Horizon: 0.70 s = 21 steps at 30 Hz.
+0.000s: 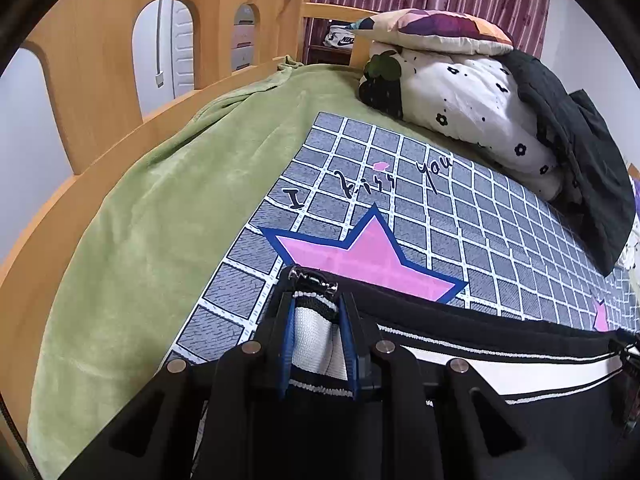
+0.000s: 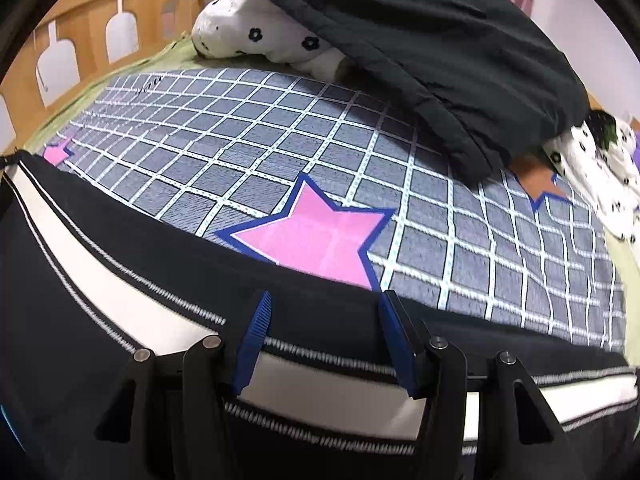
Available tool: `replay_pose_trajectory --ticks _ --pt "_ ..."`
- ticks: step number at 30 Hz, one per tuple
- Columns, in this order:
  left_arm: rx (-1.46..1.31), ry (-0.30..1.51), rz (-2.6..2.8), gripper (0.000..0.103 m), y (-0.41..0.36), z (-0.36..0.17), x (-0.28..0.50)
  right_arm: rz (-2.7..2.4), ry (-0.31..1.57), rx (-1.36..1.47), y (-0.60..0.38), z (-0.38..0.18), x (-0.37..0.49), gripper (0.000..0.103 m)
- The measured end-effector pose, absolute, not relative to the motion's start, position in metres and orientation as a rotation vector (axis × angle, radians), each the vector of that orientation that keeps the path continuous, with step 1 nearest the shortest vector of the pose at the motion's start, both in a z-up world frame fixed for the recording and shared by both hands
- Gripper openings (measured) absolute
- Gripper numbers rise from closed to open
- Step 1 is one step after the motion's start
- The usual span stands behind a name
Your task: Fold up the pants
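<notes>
Fleecy grid blanket [image 2: 280, 128]; left claw [image 1: 316, 300] pinching knit pants [image 1: 480, 360], right claw [image 2: 324, 300] spread.

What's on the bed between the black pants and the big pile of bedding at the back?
Only the gray checked mat with a pink star, between pants and bedding pile; clearest in the right wrist view.

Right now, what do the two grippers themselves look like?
Both look alike. The left hand-held gripper and right hand-held gripper have matte black angular linkage arms joined by round silver pivot pins, with ribbed blue pads lining the fingers. No cables or markings show.
</notes>
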<state>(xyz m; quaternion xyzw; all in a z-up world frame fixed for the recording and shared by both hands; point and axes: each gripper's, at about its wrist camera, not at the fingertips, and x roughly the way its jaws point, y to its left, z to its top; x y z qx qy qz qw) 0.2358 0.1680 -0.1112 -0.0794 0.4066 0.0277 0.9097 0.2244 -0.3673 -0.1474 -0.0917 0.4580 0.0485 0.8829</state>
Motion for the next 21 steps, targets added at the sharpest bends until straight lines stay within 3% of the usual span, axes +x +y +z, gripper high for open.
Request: replay_pose_trajectory --ticks 5,7,9,12,21 --pt "-0.155 0.846 0.058 0.021 0.166 -0.114 0.238 0.158 0.994 -0.225 -0.366 -0.157 0.234 0.054" --pt "-0.173 0.850 0.056 0.021 0.168 -0.114 0.238 0.195 1.035 -0.201 -0.369 -0.157 0.235 0.046" --pt "-0.198 0.853 0.051 0.021 0.171 -0.115 0.238 0.229 1.070 -0.185 -0.371 -0.154 0.234 0.018" --pt "-0.209 0.852 0.052 0.021 0.172 -0.116 0.238 0.216 1.048 -0.254 -0.363 -0.153 0.226 0.009" --pt "-0.282 0.709 0.032 0.020 0.179 -0.091 0.222 0.212 0.901 -0.216 -0.369 -0.108 0.208 0.004"
